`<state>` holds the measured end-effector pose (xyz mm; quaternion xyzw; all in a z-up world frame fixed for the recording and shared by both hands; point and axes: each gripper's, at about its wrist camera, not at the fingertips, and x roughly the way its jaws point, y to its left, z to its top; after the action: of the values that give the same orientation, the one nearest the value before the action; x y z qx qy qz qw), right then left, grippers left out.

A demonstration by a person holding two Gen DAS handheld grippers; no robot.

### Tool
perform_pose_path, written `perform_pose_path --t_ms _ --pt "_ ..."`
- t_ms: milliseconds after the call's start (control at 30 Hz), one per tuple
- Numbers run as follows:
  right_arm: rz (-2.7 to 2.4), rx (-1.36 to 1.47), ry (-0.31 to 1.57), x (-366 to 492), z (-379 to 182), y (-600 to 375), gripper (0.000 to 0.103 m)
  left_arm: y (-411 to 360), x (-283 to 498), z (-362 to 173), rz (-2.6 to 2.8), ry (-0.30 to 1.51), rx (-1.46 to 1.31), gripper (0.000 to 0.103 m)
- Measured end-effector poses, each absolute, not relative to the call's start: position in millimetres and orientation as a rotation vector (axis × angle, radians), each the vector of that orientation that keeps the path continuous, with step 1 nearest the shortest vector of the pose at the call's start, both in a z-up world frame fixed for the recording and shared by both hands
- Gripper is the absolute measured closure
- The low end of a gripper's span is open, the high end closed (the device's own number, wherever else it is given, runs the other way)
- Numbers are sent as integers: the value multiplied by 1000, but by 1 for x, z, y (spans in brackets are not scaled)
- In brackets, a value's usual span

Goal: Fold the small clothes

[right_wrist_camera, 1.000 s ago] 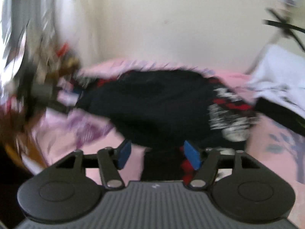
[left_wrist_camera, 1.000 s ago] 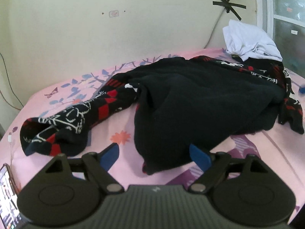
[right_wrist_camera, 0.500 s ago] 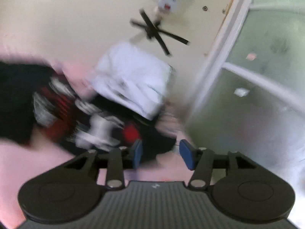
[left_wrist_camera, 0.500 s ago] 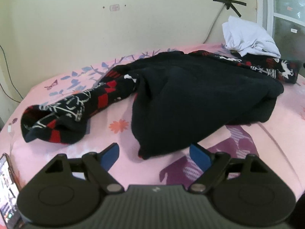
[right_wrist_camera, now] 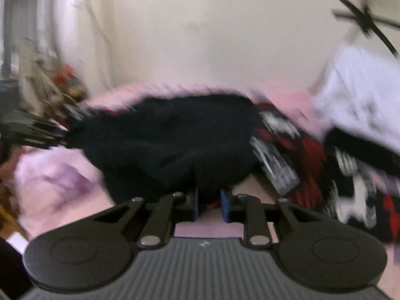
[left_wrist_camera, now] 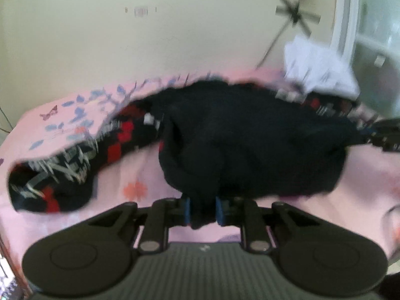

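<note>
- Black knitted garment (left_wrist_camera: 250,145), with red-and-white patterned sleeves, lies bunched across the middle of the pink printed bed (left_wrist_camera: 62,115), one sleeve trailing toward its left edge.
- Left tool (left_wrist_camera: 202,211): blue pads drawn together, clamped on the garment's near hem.
- Right tool (right_wrist_camera: 209,205): pads likewise pinched on a fold of the dark hem.
- White crumpled cloth (right_wrist_camera: 362,95) sits at the bed's far right corner.
- Progress, as I judge it: barely begun; both edges are gripped, but nothing is spread flat or folded, and the sleeves remain loose.
</note>
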<state>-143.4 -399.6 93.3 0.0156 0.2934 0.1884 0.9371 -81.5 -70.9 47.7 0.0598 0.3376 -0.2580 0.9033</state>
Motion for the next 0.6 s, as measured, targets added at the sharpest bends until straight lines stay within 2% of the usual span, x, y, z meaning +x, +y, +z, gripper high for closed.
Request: perform_pose_path --t_ms 100,167,200,233,267,300,333,500,600 --pt "427 184 576 -147 147 -419 87 -46 -90 100 -639 705 -44 86" --pt "404 275 525 -146 166 -435 83 -33 -89 121 -622 685 -95 84" --pt "363 315 498 -143 170 -440 78 -29 -85 126 -591 675 -97 79" --pt "316 330 480 -140 169 -447 59 -28 -82 126 -543 661 -86 72" --pt "265 318 479 -137 164 -449 55 -27 -77 123 -487 651 -73 67" --pt "244 312 488 -130 154 -451 55 -26 -71 115 -431 656 -69 56" --pt "252 327 517 -129 141 -451 55 -26 -66 105 -406 678 -78 52" --pt "343 313 607 -149 99 -436 56 -21 -62 52 -384 823 -106 52" --pt "387 263 625 -161 85 -430 47 -20 -69 34 -374 846 -112 47"
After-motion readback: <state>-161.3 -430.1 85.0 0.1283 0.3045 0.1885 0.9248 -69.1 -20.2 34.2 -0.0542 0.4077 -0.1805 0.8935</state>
